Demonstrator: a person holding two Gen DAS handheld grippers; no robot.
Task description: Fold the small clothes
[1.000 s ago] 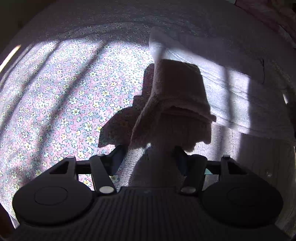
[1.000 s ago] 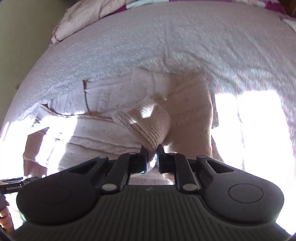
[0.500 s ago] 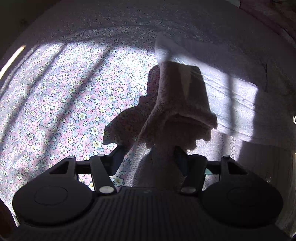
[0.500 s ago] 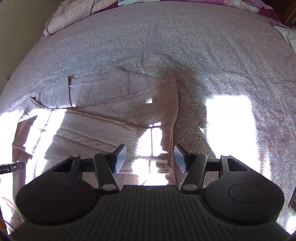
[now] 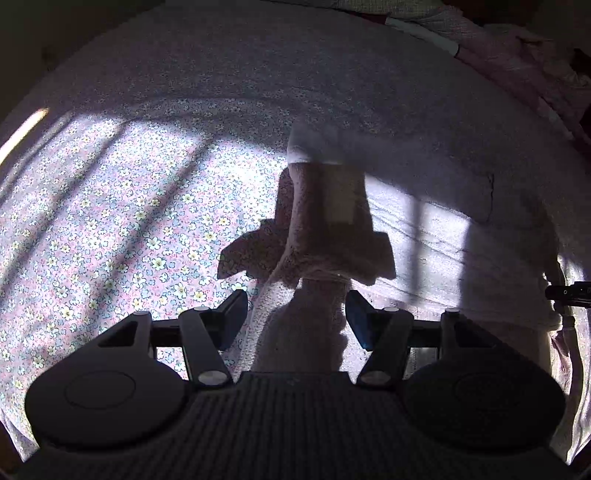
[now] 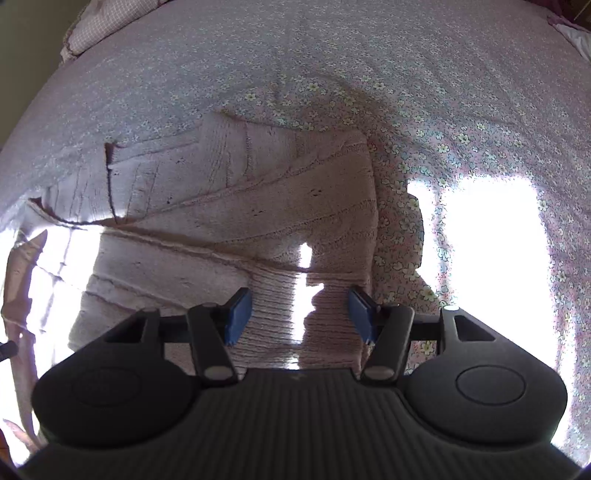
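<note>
A pale pink knit sweater [image 6: 258,206] lies spread on a floral bedsheet [image 6: 369,55]. My right gripper [image 6: 299,314] hangs open just over its ribbed edge [image 6: 277,306], which lies flat below the blue pads without touching them. In the left wrist view the same sweater [image 5: 443,229] stretches to the right, half in sun. One sleeve [image 5: 325,206] is laid back over it and sits in the gripper's shadow. My left gripper [image 5: 295,317] stands open above that sleeve. The fabric runs under the gap between its fingers, and the pads do not press on it.
The sheet [image 5: 110,221] extends bare to the left of the sweater, striped with sun and shadow. Pillows and bedding [image 5: 517,55] are piled at the far right, and a checked pillow [image 6: 96,26] lies at the far left. A bright sun patch [image 6: 487,240] falls right of the sweater.
My right gripper let go of the ribbed cuff it had pinched and opened; the cuff now lies flat. My left gripper lifted a little away from the sleeve, still open.
</note>
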